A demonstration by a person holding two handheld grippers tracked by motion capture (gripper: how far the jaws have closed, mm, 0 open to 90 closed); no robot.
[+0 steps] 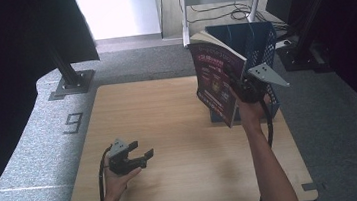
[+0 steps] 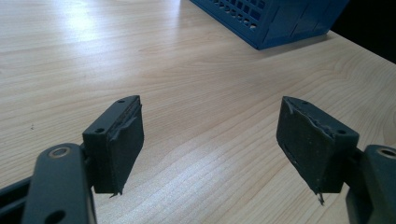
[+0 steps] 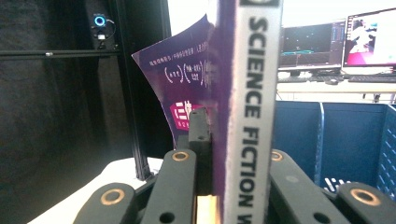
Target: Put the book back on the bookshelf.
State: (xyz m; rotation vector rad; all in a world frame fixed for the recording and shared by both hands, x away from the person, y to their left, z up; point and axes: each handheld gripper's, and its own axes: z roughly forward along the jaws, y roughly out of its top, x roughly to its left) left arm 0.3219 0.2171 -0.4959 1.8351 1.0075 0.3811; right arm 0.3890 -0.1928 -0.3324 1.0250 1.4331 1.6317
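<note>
Gripping book (image 1: 217,79) above rack's rim (image 1: 239,27)

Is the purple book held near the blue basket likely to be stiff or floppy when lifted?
Probably partly floppy: the purple book is clamped at its spine in the right gripper, and its cover curls away. The thick spine suggests moderate weight. It might sag if tilted.

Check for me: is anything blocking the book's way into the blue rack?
Nothing visible does. The right gripper holds the book by its spine, raised just in front of the blue rack, whose compartments look empty. The left gripper rests open, well clear.
</note>
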